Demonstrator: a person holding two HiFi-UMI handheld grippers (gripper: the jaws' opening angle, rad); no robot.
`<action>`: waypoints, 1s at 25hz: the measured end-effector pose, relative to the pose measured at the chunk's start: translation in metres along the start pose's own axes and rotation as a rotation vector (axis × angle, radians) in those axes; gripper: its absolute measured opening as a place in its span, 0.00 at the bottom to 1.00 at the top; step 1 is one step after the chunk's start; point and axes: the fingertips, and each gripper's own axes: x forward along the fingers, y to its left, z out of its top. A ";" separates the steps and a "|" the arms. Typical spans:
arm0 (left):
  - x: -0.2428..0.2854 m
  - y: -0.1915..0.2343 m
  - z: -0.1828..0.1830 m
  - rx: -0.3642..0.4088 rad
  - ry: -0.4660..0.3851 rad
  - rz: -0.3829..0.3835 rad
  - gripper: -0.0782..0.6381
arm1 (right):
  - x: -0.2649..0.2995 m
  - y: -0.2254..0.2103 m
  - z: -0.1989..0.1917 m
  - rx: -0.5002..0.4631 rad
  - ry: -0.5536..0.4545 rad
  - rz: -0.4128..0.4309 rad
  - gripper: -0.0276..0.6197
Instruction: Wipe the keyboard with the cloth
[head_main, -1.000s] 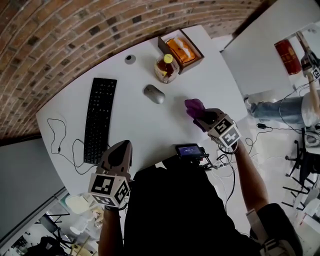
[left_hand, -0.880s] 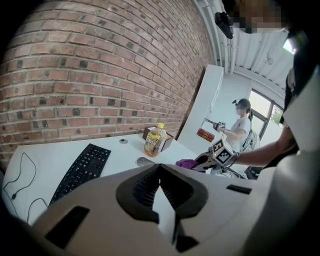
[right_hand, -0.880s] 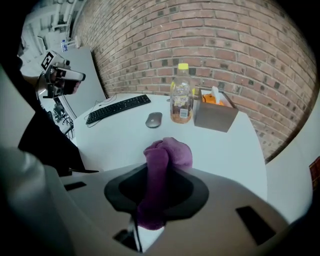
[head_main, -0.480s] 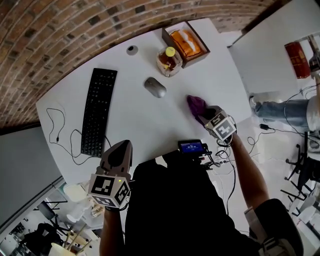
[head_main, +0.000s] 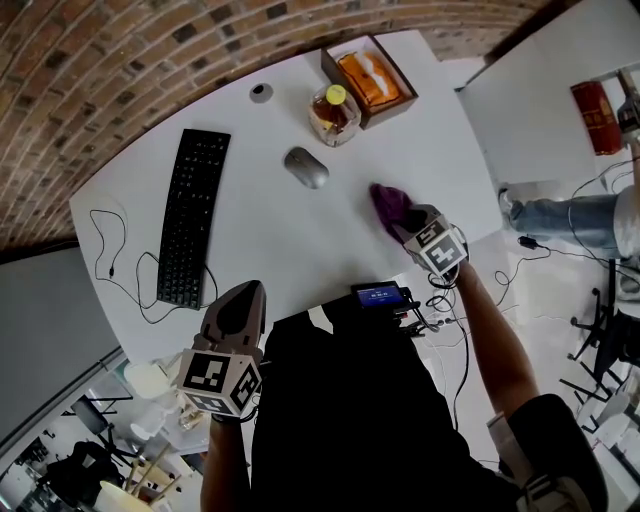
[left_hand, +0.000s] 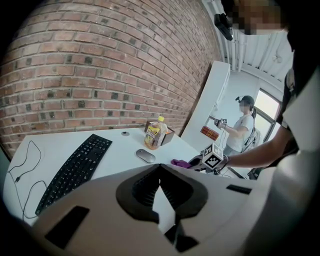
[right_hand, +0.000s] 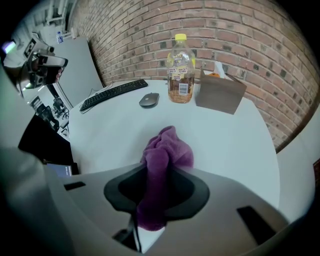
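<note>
A white bench (head_main: 270, 240) by a brick wall (head_main: 120, 60) carries the black keyboard (head_main: 190, 215) toward its left. My right gripper (head_main: 402, 226) has its fingers clamped on the purple cloth (head_main: 388, 203) at the bench's right side, well apart from the keyboard. My left gripper (head_main: 248, 292) hangs at the near edge, fingers together and empty.

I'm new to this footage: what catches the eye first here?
The purple cloth stands out, bunched between the right gripper's jaws, which have just eased open slightly, near the white table's right edge. Next, the long black keyboard on its left side, and the brick wall behind.
</note>
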 end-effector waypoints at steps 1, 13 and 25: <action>0.000 -0.001 -0.001 -0.001 0.001 0.000 0.13 | 0.000 0.000 0.000 -0.002 -0.002 -0.003 0.20; -0.009 -0.007 -0.005 0.007 -0.013 0.008 0.13 | -0.005 0.005 0.002 -0.007 -0.038 -0.023 0.39; -0.012 -0.011 -0.005 0.005 -0.032 0.005 0.13 | -0.028 0.002 0.006 -0.005 -0.075 -0.050 0.39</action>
